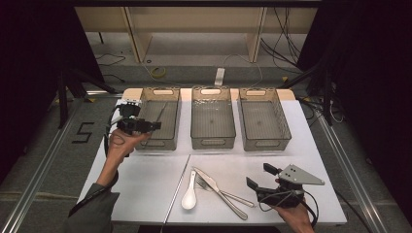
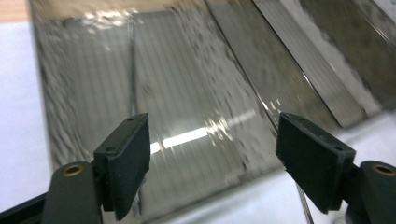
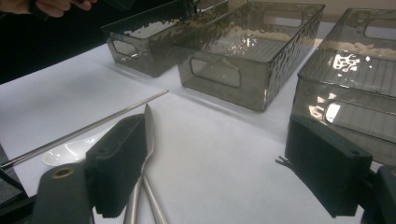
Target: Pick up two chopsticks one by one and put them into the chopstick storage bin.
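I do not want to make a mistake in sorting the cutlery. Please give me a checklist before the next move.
1. Left gripper open and empty, over the left bin: ok.
2. Right gripper open and empty, near the cutlery: ok.
3. Binned chopstick lies inside the left bin: ok.
4. Knife free to lift alone: not ok, it crosses the fork.
5. Table chopstick apart from the spoon: cannot tell, they lie very close.
6. Middle bin has room: ok, it looks empty.
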A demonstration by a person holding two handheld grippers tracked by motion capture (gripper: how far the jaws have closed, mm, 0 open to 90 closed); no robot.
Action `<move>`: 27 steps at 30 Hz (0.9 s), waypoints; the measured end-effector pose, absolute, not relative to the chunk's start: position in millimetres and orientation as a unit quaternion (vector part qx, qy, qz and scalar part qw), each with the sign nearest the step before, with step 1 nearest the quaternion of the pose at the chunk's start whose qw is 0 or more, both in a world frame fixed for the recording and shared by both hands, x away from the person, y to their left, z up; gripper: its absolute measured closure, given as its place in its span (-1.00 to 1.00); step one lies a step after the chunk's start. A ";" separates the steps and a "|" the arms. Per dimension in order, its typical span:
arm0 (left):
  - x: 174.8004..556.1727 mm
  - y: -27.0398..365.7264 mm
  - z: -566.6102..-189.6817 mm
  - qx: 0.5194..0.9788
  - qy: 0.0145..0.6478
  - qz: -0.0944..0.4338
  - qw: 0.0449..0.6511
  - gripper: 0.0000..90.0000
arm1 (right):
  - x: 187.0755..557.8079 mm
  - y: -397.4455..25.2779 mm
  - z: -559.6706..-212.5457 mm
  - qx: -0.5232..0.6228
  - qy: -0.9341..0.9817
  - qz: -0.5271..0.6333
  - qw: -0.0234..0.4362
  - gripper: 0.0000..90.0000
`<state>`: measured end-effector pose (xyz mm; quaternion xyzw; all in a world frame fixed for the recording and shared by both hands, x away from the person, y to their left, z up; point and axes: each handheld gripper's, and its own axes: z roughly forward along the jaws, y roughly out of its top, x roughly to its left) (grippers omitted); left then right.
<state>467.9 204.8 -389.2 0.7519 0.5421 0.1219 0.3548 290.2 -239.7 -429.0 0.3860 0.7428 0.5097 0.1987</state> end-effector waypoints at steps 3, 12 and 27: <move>455.1 198.4 -388.4 0.759 0.530 0.106 0.362 -0.49 | 289.3 -239.2 -428.0 0.383 0.743 0.511 0.200 -0.51; 429.6 179.0 -394.3 0.791 0.506 0.094 0.331 -0.55 | 289.2 -239.4 -428.3 0.382 0.743 0.512 0.202 -0.51; 392.8 153.7 -416.5 0.839 0.479 0.058 0.252 -0.55 | 288.4 -238.5 -427.8 0.381 0.744 0.510 0.201 -0.51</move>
